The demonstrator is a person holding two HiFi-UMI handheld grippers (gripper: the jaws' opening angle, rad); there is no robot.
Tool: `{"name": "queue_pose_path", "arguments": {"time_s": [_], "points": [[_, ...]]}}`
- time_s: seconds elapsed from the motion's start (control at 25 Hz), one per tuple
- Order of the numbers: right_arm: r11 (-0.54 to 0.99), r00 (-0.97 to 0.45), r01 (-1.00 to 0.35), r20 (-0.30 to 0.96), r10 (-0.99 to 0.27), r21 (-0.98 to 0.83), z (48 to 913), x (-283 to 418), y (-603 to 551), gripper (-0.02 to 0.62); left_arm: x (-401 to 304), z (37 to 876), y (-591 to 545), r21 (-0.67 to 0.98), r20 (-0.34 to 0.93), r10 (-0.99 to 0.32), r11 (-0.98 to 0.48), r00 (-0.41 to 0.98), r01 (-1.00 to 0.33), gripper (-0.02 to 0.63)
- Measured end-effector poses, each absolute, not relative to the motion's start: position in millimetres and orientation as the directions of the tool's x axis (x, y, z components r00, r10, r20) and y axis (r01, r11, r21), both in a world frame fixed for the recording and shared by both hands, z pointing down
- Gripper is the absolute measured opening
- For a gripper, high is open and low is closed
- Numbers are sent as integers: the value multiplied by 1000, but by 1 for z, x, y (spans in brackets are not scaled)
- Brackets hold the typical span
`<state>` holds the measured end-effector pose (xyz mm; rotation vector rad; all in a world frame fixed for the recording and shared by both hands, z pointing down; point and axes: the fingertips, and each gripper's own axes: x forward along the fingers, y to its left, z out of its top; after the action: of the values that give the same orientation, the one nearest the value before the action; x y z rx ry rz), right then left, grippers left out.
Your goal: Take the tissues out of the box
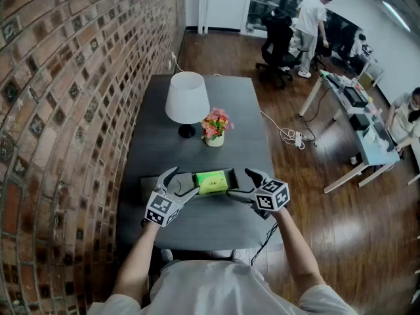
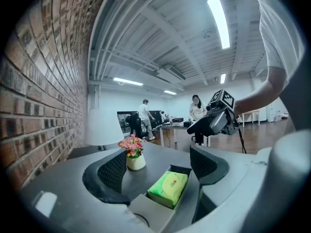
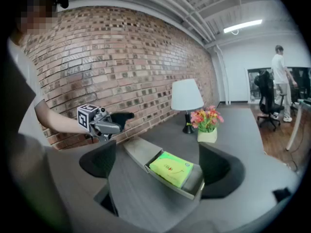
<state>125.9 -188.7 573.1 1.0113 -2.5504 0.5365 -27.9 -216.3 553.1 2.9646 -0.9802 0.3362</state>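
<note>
Nothing done yet: the green tissue pack (image 1: 212, 182) lies inside the open box (image 1: 230, 175), left gripper (image 1: 180, 184) and right gripper (image 1: 244, 184) flank it, jaws wide and empty, so grab and lift-out remain.

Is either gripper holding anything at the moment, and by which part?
Nothing is held: the left gripper and right gripper are open, clear of the tissue pack.

Brick wall (image 1: 59, 110), dark wood floor (image 1: 328, 241), grey table (image 1: 230, 104), white lamp (image 1: 187, 97).
</note>
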Motion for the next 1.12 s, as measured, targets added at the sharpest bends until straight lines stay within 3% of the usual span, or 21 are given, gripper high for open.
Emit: {"name": "queue_pose_path", "arguments": {"time_s": [0.04,0.2,0.44,0.68,0.84,1.12], "points": [[659,-682,-712,458,-570,-241,579,123,-192,572,-30,556,-217,-69,205,-590,-805,781,-590,399],[602,-660,-737,519,-542,-309,609,111,-208,613,-39,560,-219,-74,204,-604,-794,770,-603,402],[467,-597,-795,631,-495,-387,661,89,-239,617,-62,567,-221,-68,212,-638,-765,740,-640,407],[305,-412,-906,775,-478,-293,720,83,-269,617,-83,569,-223,-23,202,-674,-729,711,-684,407],[189,-382,-924,823,-420,-332,753,74,-277,617,-95,571,-224,-19,212,-689,-712,693,-702,399],[116,-242,-969,921,-304,-216,788,75,-282,617,-106,584,-227,1,238,-691,-703,683,-712,396]]}}
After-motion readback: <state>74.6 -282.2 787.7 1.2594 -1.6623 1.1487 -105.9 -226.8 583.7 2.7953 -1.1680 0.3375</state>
